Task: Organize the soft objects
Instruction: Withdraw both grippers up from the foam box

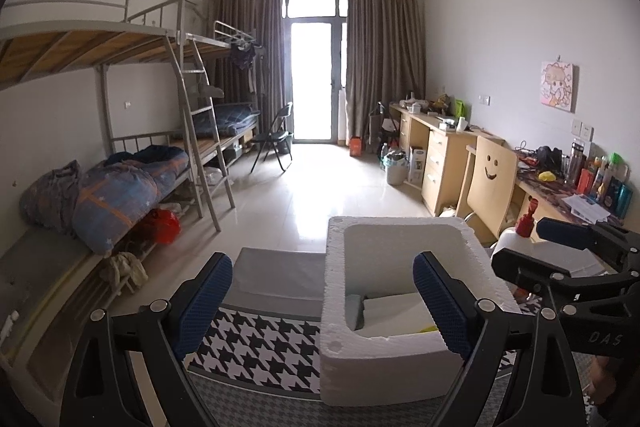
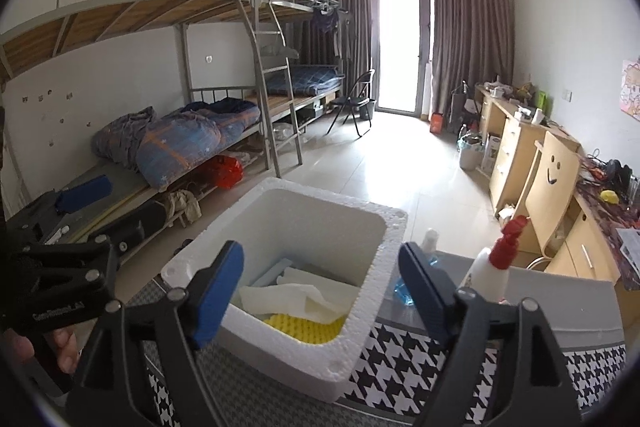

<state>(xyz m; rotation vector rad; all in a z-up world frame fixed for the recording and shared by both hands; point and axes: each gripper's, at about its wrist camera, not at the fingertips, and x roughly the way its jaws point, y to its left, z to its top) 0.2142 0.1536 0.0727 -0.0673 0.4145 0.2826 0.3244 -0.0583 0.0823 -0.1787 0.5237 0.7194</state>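
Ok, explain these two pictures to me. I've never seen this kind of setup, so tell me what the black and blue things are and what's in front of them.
No robot here: a person holds a two-finger clamp in each hand, each with a wide-angle camera looking along its fingers. One picture comes from the left gripper, the other from the right gripper. The blue parts are the finger pads. Both grippers are open and hold nothing.

In front of them a white foam box stands on a black-and-white patterned cloth. Inside the box lie a white cloth and a yellow bumpy pad. Beside the box stand a spray bottle with a red top and a bottle with blue liquid. Behind is a dorm room with bunk beds and desks.
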